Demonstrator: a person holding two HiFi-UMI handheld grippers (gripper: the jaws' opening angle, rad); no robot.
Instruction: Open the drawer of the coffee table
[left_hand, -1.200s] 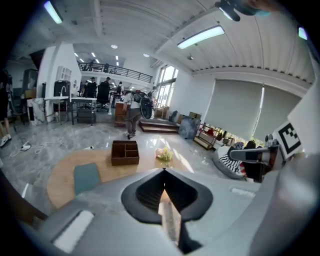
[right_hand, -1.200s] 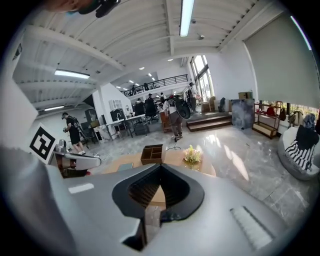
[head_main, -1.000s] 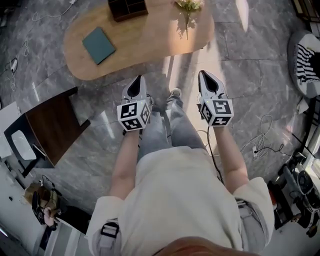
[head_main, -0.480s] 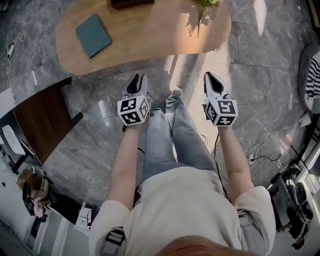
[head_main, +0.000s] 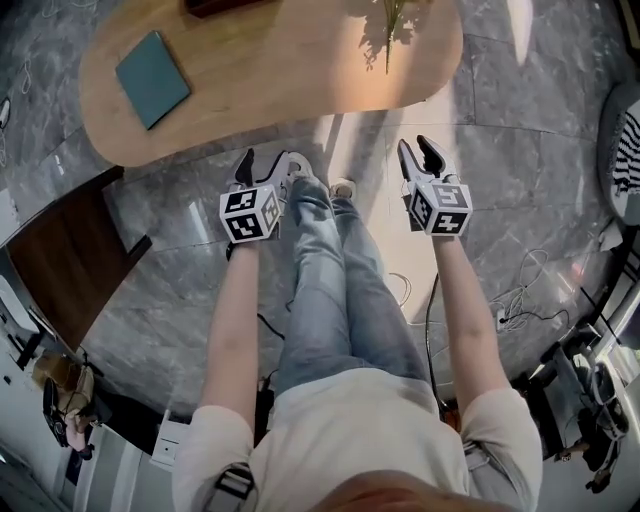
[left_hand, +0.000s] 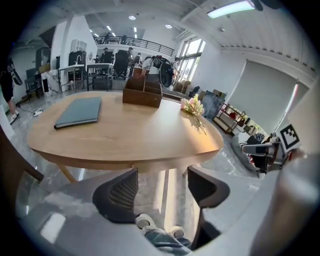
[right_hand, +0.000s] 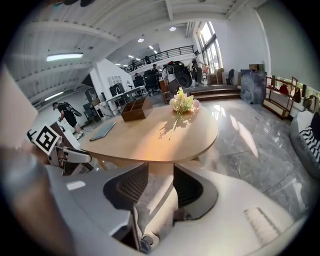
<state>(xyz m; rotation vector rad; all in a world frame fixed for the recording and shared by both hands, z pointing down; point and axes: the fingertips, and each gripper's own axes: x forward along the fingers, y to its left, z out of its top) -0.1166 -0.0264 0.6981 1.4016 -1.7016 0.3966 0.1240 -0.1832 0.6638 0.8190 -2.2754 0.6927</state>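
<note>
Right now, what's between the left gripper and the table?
Only bare floor before the table, in the head view. The left gripper, jaws just opening, holds nothing.

Probably an open-plan office: desks (left_hand: 87, 70), chairs (left_hand: 120, 59), mezzanine railing (left_hand: 142, 44) behind.

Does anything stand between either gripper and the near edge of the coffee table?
Nothing visible does. The left gripper and right gripper, both just opening with nothing between the fingers, hang over the floor short of the coffee table.
</note>
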